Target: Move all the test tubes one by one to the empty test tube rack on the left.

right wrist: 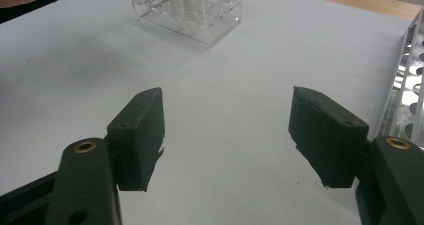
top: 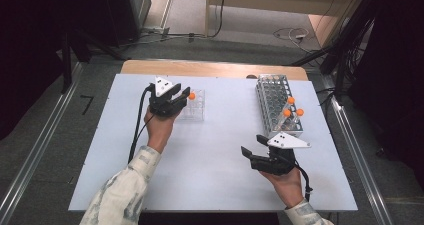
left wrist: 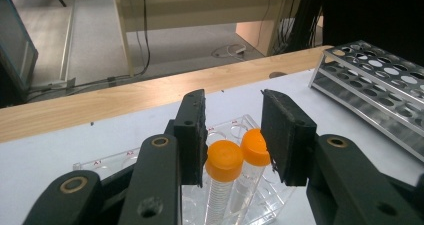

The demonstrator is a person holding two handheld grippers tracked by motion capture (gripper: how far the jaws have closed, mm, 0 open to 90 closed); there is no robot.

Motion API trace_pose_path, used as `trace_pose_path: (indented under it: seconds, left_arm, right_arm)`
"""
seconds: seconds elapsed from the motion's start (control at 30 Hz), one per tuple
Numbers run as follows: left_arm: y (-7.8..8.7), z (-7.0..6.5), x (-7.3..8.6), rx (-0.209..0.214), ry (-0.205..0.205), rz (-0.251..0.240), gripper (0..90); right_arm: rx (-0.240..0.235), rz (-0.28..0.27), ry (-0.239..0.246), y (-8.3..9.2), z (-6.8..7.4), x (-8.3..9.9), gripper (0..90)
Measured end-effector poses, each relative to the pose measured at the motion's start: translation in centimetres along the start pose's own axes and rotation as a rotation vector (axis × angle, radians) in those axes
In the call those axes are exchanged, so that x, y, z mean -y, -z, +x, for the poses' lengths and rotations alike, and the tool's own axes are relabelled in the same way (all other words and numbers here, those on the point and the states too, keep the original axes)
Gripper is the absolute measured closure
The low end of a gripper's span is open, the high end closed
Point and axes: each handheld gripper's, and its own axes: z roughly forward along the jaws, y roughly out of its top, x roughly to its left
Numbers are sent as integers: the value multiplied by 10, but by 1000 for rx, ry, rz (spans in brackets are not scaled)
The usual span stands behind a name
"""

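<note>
The left claw [left wrist: 232, 135] hangs over the clear plastic rack [top: 194, 105] near the far left of the counter [top: 210, 160], and in the left gripper view two orange-capped tubes stand upright in neighbouring holes of that rack. The nearer tube [left wrist: 223, 160] sits between the jaws with its cap just beside the left pad, and a gap shows on the other side, so the claw looks slackened, not clamped; this reads as a tube freshly seated and let go, the rack's hole now keeping it upright. The second tube [left wrist: 254, 147] stands close behind it, near the right pad, which leaves little room for pulling away without nudging a cap. The right claw [right wrist: 227, 130] rests low over bare counter with its jaws spread wide and nothing between them, parked next to the metal rack [top: 278, 105], where three more orange-capped tubes [top: 293, 109] wait at the near end. That puts the right hand within easy reach of the supply while the left does the placing.
</note>
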Motion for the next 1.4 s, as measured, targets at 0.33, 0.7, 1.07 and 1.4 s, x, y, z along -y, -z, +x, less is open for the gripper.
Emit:
trace_pose_path:
  seconds: [0.33,0.7,1.07,1.4]
  left_arm:
    - [10,-4,1,4,25,-9,376]
    - [37,-6,11,41,63,-22,271]
    - [66,-11,33,92,58,-3,235]
    - [76,-16,46,119,49,18,236]
  right_arm:
    - [42,-17,-33,6,-11,1,298]
    - [151,-53,-93,23,-38,5,305]
    - [270,-57,-140,20,-64,7,330]
    - [350,-47,-163,1,-88,3,419]
